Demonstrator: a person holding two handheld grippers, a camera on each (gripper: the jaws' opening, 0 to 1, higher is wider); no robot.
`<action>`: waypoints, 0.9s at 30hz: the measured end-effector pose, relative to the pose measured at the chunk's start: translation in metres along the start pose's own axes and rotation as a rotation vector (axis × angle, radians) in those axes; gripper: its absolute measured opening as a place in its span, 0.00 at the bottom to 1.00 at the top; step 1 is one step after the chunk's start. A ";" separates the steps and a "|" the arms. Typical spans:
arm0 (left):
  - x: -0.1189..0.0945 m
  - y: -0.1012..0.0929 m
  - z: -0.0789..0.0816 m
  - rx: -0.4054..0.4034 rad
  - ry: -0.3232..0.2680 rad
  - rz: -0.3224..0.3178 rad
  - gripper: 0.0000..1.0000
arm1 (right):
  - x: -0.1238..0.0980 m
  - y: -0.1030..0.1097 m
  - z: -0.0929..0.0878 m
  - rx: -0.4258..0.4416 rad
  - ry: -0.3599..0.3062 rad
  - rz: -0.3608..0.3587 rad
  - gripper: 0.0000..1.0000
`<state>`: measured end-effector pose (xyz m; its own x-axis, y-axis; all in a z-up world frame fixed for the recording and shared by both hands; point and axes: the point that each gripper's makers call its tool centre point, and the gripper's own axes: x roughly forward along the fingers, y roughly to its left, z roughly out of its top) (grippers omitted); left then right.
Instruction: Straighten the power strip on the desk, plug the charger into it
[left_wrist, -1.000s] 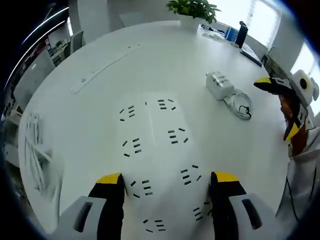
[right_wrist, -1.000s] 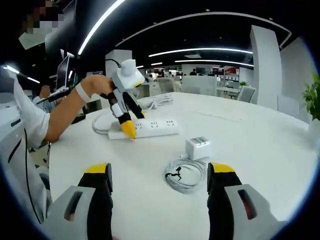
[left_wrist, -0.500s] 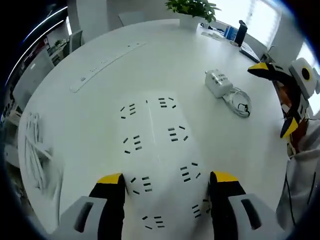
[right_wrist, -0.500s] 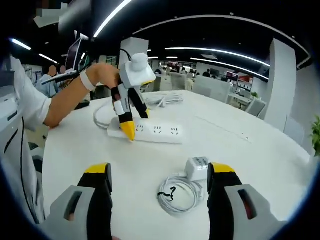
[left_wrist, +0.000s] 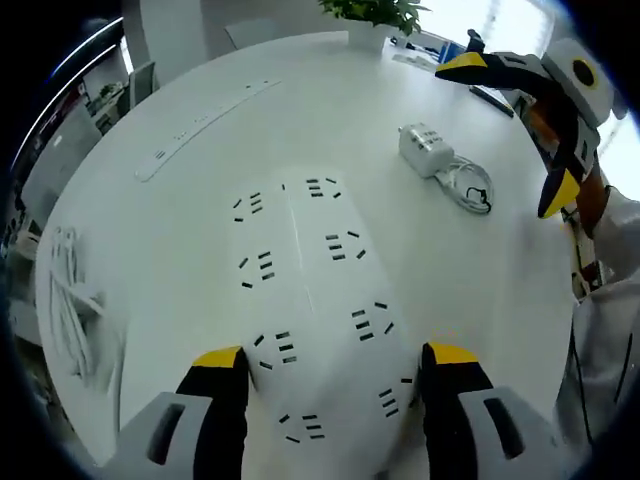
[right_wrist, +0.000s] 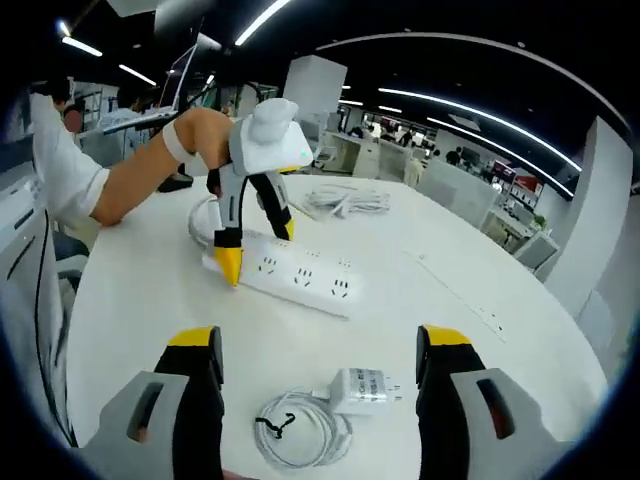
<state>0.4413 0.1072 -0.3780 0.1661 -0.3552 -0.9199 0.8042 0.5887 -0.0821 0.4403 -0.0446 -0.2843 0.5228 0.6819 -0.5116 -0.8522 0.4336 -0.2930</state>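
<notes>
in the left gripper view the left tongs (left_wrist: 330, 385) stand released, a yellow-tipped jaw on either side of the near end of the white power strip (left_wrist: 315, 300), which runs away from them across the round white tabletop (left_wrist: 180, 250). whether the jaws touch the strip's sides cannot be told. the strip's near end is cut off below the jaws.

in the right gripper view the same left tongs (right_wrist: 255, 240) come down over one end of the power strip (right_wrist: 300, 280), held by a person's hand (right_wrist: 205, 140); the strip lies well in from the tabletop's edge.

the white charger (right_wrist: 362, 388) lies flat on the tabletop just ahead of the right tongs (right_wrist: 320, 385), between their spread, released jaws and apart from the strip. its coiled white cable (right_wrist: 295, 430) lies touching it on the near side; the coil's near edge is cut off. in the left gripper view the charger (left_wrist: 425, 150) and its cable (left_wrist: 470, 190) lie toward the far right edge, below the right tongs (left_wrist: 510, 120).

a bundle of white cables (right_wrist: 345, 200) lies beyond the strip. a long flat white panel (left_wrist: 205, 125) is set into the tabletop toward its far left edge, and a potted plant (left_wrist: 370, 15) stands at the far edge.
</notes>
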 end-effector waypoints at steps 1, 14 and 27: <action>0.000 0.000 0.000 0.002 0.001 0.000 0.72 | 0.001 -0.003 0.002 -0.027 0.002 0.005 0.79; 0.001 0.001 0.001 0.013 0.002 -0.001 0.72 | 0.045 -0.024 0.003 -0.044 0.077 0.105 0.75; 0.001 0.001 0.003 0.023 -0.006 -0.008 0.72 | 0.093 -0.032 0.005 -0.220 0.160 0.202 0.71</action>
<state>0.4441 0.1055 -0.3781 0.1626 -0.3639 -0.9171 0.8184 0.5690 -0.0806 0.5160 0.0082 -0.3185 0.3481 0.6322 -0.6922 -0.9315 0.1500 -0.3313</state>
